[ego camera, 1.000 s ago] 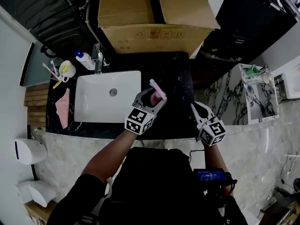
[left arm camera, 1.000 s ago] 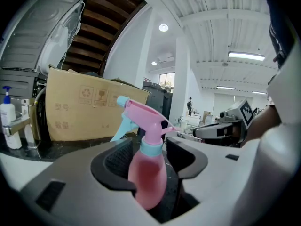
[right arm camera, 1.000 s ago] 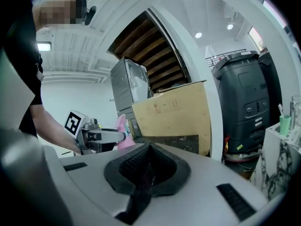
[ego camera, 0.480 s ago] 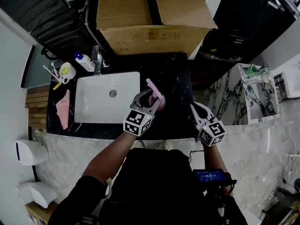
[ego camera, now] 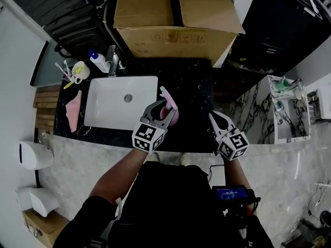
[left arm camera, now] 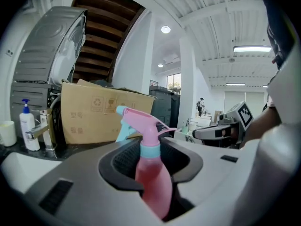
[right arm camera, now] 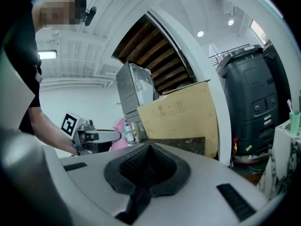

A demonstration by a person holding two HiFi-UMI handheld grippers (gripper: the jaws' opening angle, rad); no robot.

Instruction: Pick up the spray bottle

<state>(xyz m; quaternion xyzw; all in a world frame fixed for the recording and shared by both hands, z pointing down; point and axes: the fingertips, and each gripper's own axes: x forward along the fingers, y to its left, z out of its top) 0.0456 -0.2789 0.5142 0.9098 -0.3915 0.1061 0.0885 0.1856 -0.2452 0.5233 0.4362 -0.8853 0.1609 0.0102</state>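
The pink spray bottle point(ego camera: 168, 99) with a pale blue collar and nozzle stands upright on the black counter point(ego camera: 195, 89), just right of the sink. My left gripper point(ego camera: 166, 111) is around its body; the jaws are closing and the black pads press the bottle point(left arm camera: 149, 126) from both sides in the left gripper view. My right gripper point(ego camera: 213, 119) hangs over the counter's right part, apart from the bottle, shut with nothing in it. In the right gripper view its pads point(right arm camera: 146, 173) meet, and the left gripper shows far off to the left.
A white sink point(ego camera: 101, 112) with a faucet point(ego camera: 112, 61) fills the counter's left. Behind it are a soap pump bottle point(ego camera: 97, 62) and a cup of toothbrushes point(ego camera: 77, 71); a pink cloth point(ego camera: 74, 110) lies left. A large cardboard box point(ego camera: 176, 19) stands at the back.
The left jaws have narrowed from wide open onto the spray bottle's body. The right gripper has stayed where it was.
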